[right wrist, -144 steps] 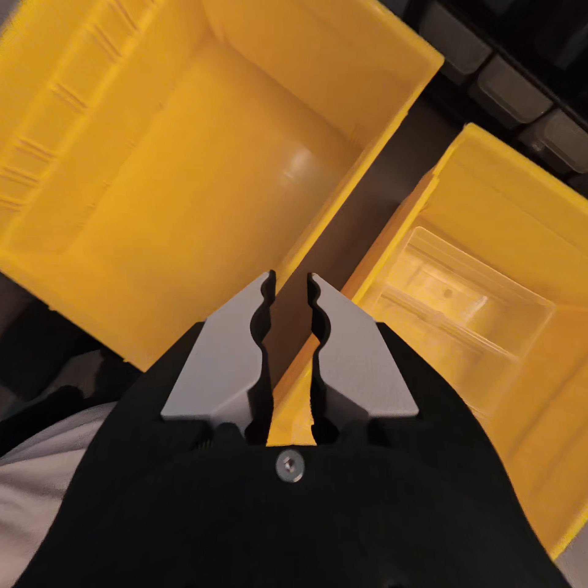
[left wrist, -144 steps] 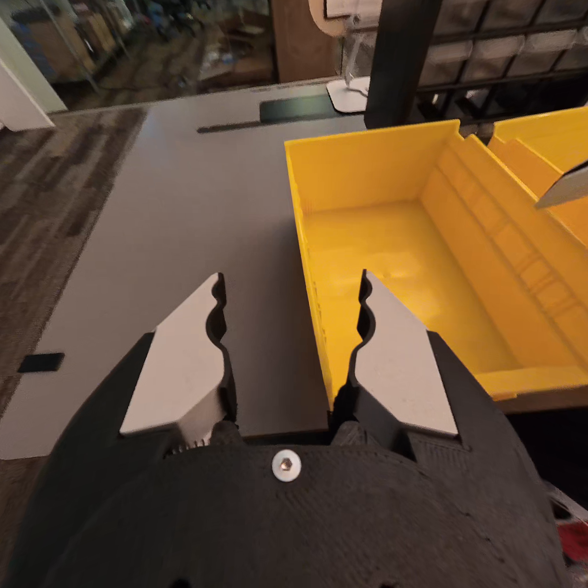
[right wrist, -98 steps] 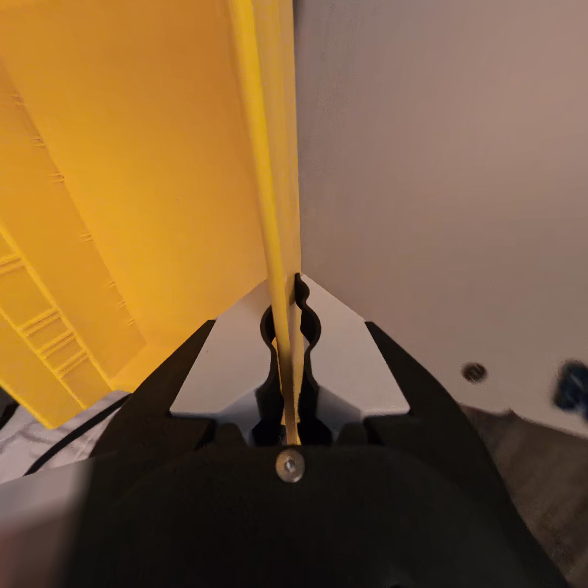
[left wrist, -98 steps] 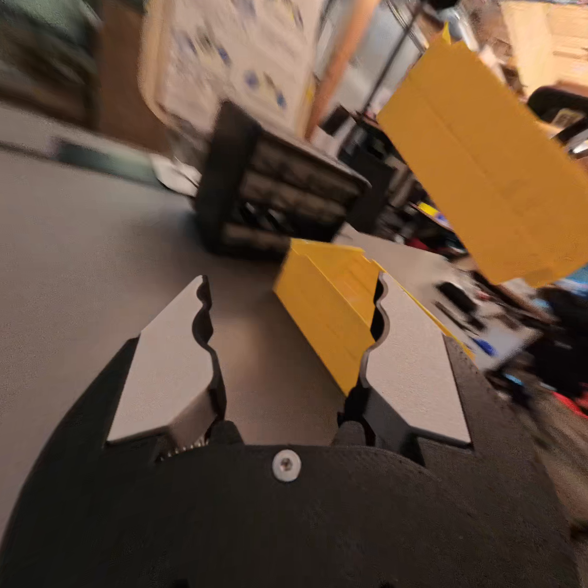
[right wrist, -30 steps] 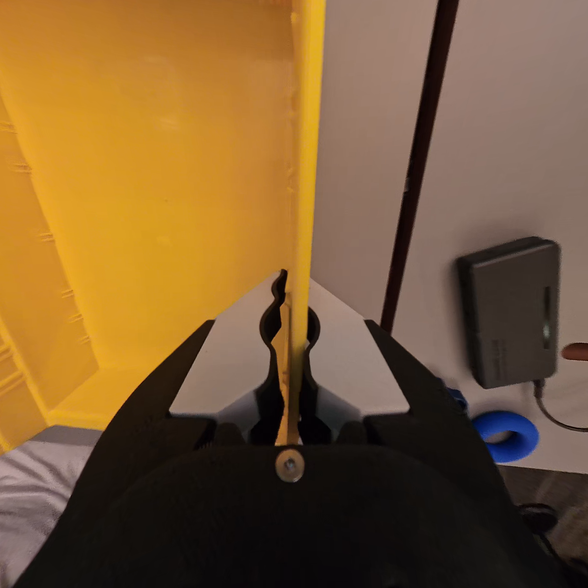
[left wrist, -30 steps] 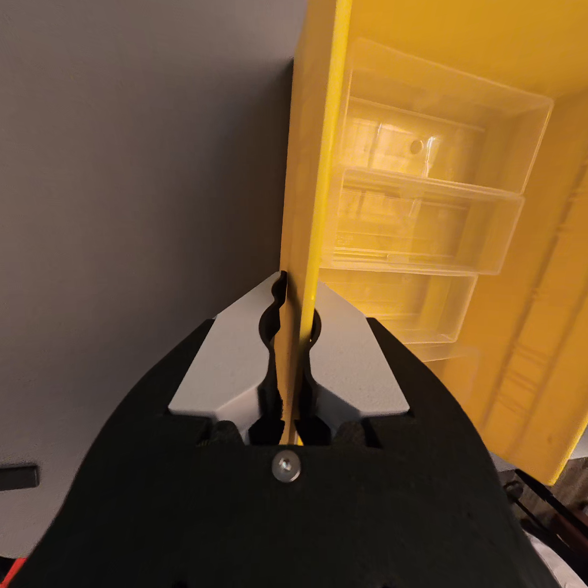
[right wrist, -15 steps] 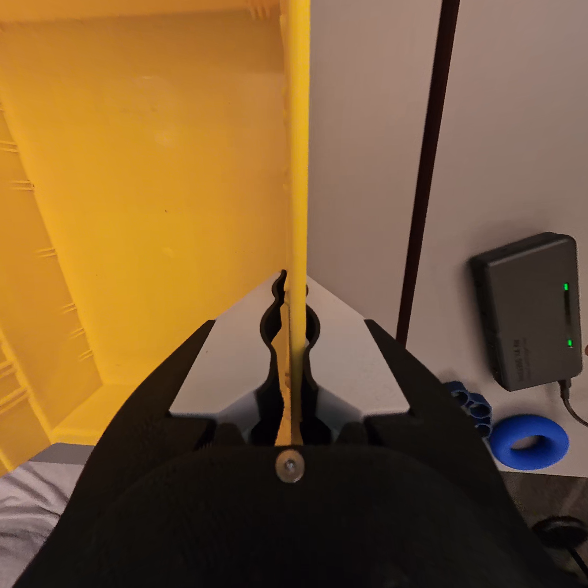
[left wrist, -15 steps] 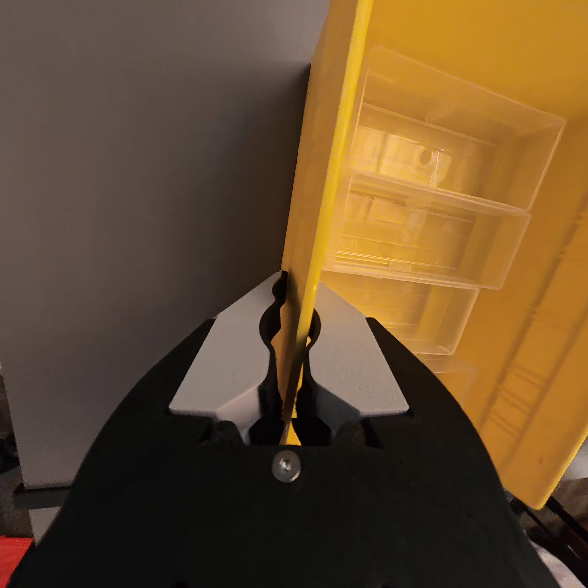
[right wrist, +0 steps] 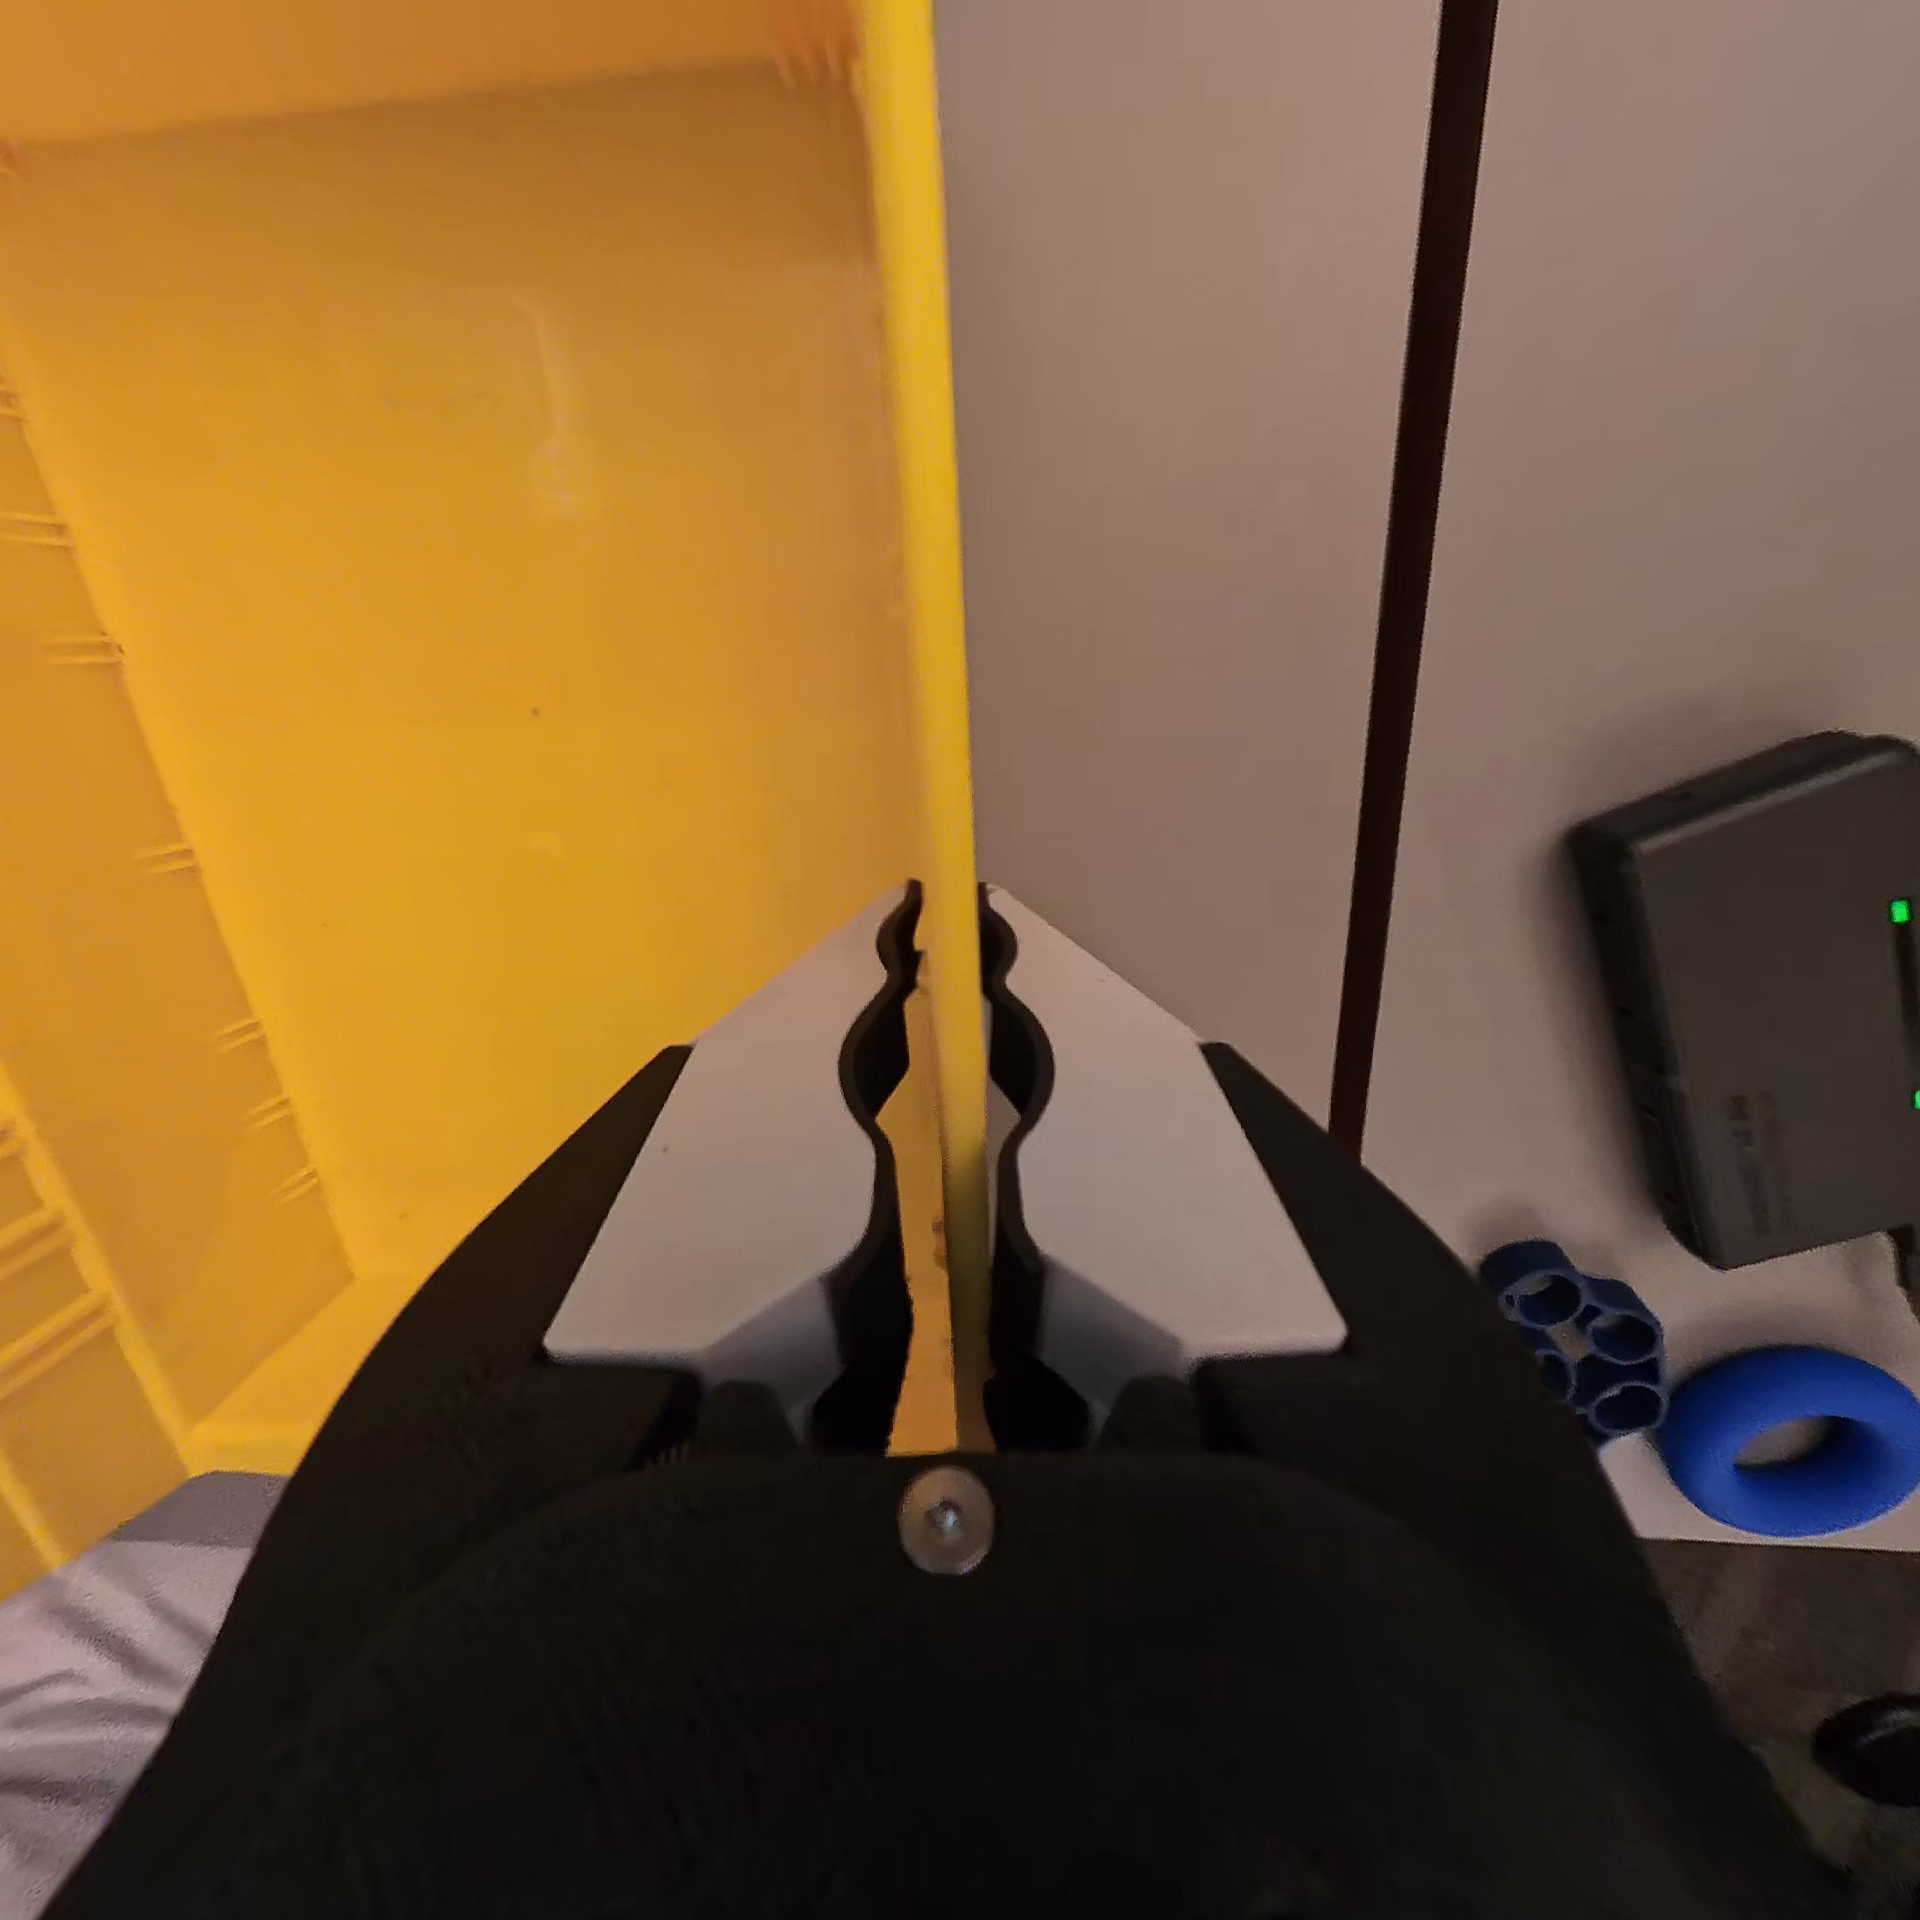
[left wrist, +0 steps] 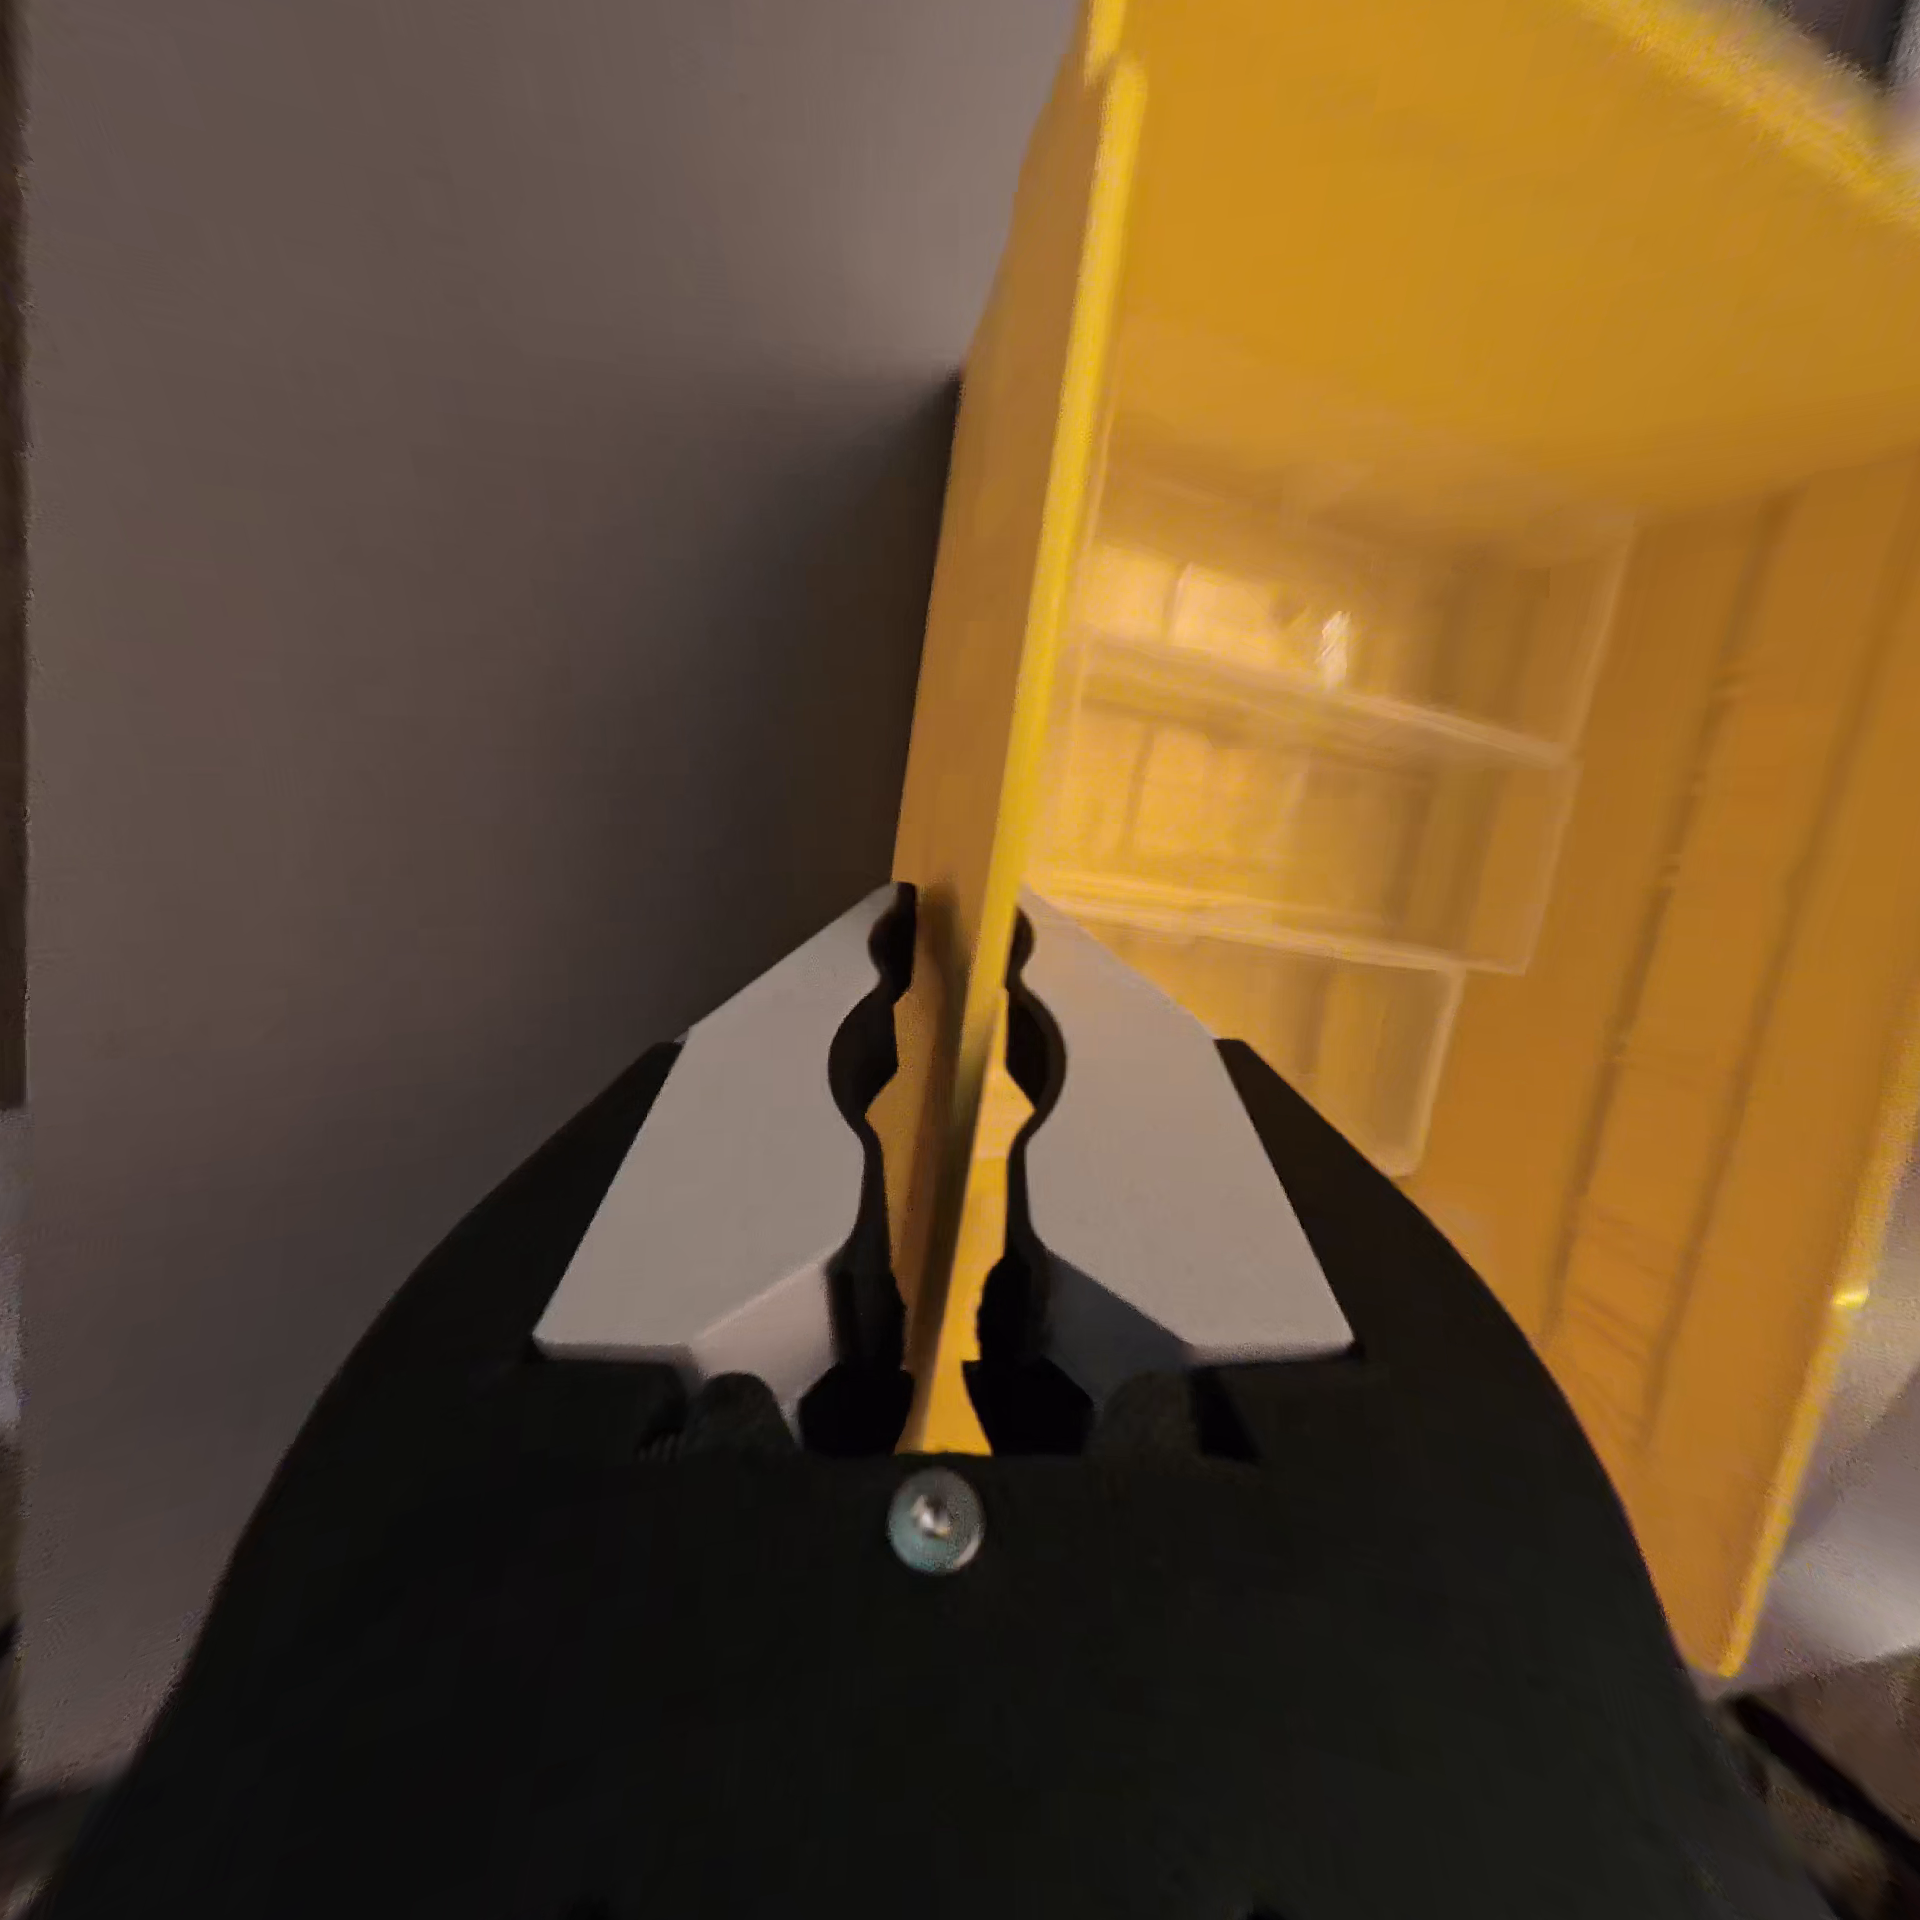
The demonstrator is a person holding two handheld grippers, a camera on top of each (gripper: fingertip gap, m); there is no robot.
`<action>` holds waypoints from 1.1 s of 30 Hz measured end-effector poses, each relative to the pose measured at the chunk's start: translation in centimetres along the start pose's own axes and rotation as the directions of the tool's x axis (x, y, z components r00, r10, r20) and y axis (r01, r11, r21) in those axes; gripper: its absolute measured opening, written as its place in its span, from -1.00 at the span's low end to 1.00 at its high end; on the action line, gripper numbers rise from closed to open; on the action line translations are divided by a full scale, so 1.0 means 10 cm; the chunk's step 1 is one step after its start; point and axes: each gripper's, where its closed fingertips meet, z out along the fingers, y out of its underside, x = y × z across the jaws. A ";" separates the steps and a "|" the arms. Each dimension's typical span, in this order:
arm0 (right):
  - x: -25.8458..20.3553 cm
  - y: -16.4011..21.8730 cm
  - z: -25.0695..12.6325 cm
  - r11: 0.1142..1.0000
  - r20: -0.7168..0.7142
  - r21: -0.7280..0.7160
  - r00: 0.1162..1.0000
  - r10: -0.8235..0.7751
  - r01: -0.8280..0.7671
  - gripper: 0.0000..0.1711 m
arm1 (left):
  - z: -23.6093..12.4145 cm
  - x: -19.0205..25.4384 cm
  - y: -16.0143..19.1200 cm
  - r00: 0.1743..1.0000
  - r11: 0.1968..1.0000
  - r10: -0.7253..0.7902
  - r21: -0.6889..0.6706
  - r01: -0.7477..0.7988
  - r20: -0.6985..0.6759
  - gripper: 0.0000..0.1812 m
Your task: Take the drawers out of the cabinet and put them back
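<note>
Yellow plastic drawer [left wrist: 1455,312] gripped at both side walls, left gripper [left wrist: 958,914] pinching its left wall, right gripper [right wrist: 948,909] clamped on its right wall, clear stacked trays [left wrist: 1299,810] inside, grey table [left wrist: 468,520] beneath, grey box [right wrist: 1766,997] and blue ring [right wrist: 1797,1449] to the right.

**What the frames hide or cut off**

In the left wrist view, the yellow bin [left wrist: 1455,312] is smeared by motion blur at upper right, its top edge running out of frame. The clear drawers [left wrist: 1299,790] inside it are blurred, so their count is unclear. In the right wrist view, the frame's right edge cuts the grey box [right wrist: 1766,997] and the blue ring [right wrist: 1808,1444].
</note>
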 end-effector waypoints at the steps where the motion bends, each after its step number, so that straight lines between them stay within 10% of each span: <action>1: 0.00 -0.01 -0.02 1.000 -0.015 0.015 1.000 -0.019 0.020 -0.88 | -0.13 0.10 -0.13 0.998 0.995 0.009 0.100 -0.003 -0.064 -0.77; 4: 0.08 -0.09 -0.22 0.991 -0.123 0.103 0.990 -0.073 0.086 -0.75 | -0.62 0.46 -0.25 0.959 0.942 0.207 0.303 -0.142 -0.194 -0.49; 8: 0.02 -0.45 -0.97 0.886 -0.308 0.400 0.945 -0.112 0.236 -0.67 | -0.84 0.84 0.41 0.729 0.750 0.657 0.270 -0.604 -0.191 -0.57; 14: -1.23 -0.78 -2.61 0.299 -0.238 0.909 0.950 -0.202 0.291 -0.51 | -0.57 0.89 1.25 0.319 0.332 0.940 0.102 -0.938 -0.122 -0.76; 17: -1.98 -0.74 -2.99 0.139 -0.129 0.973 0.930 -0.344 0.187 -0.52 | -0.44 0.99 1.37 0.299 0.326 0.926 0.089 -0.941 -0.230 -0.73; 26: -3.57 -0.57 -3.20 0.014 -0.004 1.000 0.756 -0.654 0.017 -0.58 | -0.14 0.90 1.57 0.251 0.225 0.890 -0.112 -0.968 -0.380 -0.68; 33: -3.85 -0.60 -3.17 0.055 0.138 0.988 0.665 -0.734 -0.145 -0.63 | -0.15 0.86 1.60 0.177 0.118 0.904 -0.171 -0.978 -0.390 -1.00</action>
